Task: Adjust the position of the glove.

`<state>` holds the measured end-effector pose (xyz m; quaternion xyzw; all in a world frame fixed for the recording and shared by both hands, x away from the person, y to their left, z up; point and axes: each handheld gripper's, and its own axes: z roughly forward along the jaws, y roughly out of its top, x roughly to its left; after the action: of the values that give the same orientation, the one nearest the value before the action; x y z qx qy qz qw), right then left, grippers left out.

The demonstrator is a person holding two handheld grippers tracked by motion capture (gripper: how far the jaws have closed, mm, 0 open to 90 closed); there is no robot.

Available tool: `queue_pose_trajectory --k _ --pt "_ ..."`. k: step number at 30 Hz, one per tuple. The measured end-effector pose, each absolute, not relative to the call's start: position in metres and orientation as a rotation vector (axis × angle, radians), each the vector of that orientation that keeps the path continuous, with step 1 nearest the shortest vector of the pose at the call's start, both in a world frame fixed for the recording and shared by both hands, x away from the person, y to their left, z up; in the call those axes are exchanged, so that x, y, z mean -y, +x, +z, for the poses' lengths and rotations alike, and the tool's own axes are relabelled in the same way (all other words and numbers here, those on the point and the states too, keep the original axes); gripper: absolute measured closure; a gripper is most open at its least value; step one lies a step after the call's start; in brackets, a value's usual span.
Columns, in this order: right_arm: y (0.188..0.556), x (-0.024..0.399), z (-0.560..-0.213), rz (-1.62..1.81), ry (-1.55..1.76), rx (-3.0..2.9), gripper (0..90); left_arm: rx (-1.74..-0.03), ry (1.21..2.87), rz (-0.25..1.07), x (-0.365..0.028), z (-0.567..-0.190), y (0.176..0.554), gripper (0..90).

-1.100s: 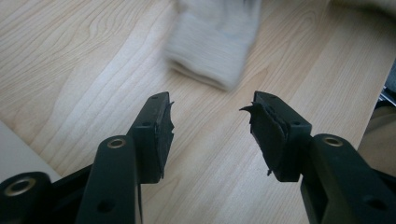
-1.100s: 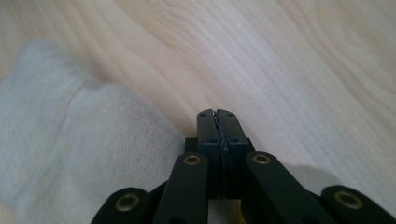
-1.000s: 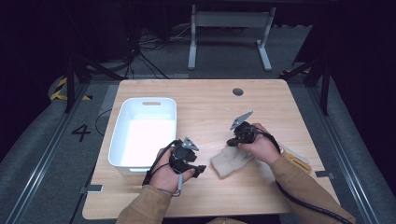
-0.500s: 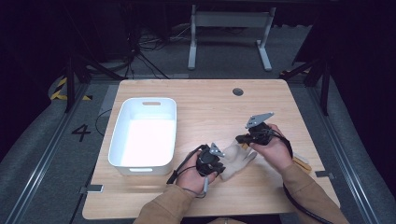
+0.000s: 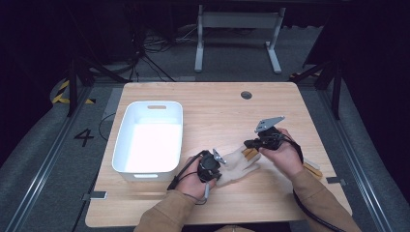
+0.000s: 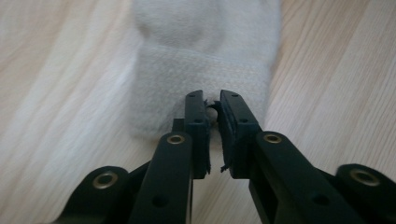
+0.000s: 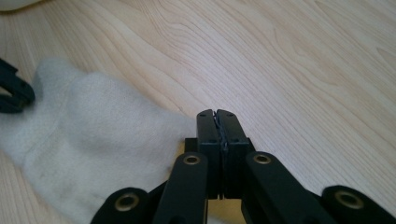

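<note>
**Both grippers on the sock, near edge of the table**

The cream sock [image 5: 238,164] lies flat on the wooden table [image 5: 203,104], toward the person's side, just right of the white bin [image 5: 150,137]. The left gripper [image 5: 216,164] is down low at the sock's cuff end, and in the left gripper view [image 6: 212,109] its jaws have just been closing; they now stand nearly together, pinching the ribbed cuff edge between the pads. Over on the other side, the right gripper [image 5: 249,143] sits at the far end of the sock. In the right gripper view [image 7: 217,116] its jaws are clenched tight with no gap, tips right at the sock's edge [image 7: 98,135]; whether any cloth is caught between them cannot be told. Some tan sticks [image 5: 251,153] lie by the right hand [image 5: 285,157], touching the sock's edge.
</note>
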<state>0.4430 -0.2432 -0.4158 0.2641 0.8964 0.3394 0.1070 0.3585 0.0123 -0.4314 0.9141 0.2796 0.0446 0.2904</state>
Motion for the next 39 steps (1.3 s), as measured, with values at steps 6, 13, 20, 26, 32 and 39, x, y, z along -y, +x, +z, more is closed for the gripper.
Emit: queue_pose_trajectory --k 6,13,20,26,32,39 --pt "0.449 0.229 -0.426 0.993 0.74 -2.663 89.6 -0.786 2.362 0.13 -0.026 -0.419 0.355 76.9" --pt "0.45 0.225 -0.434 0.896 0.753 -2.723 89.8 -0.793 2.315 0.117 -0.036 -0.406 0.353 72.8" --pt "0.427 0.239 -0.433 0.766 0.782 -2.83 89.8 -0.783 2.298 0.123 -0.042 -0.397 0.357 71.2" --pt "0.411 0.248 -0.431 0.71 0.813 -2.883 89.9 -0.765 2.287 0.117 -0.041 -0.392 0.363 70.6" --pt "0.398 0.255 -0.425 0.748 0.816 -2.857 89.7 -0.751 2.283 0.112 -0.039 -0.389 0.365 69.5" --pt "0.396 0.297 -0.391 0.915 0.927 -2.618 85.6 -0.746 2.277 0.091 -0.041 -0.382 0.367 65.3"
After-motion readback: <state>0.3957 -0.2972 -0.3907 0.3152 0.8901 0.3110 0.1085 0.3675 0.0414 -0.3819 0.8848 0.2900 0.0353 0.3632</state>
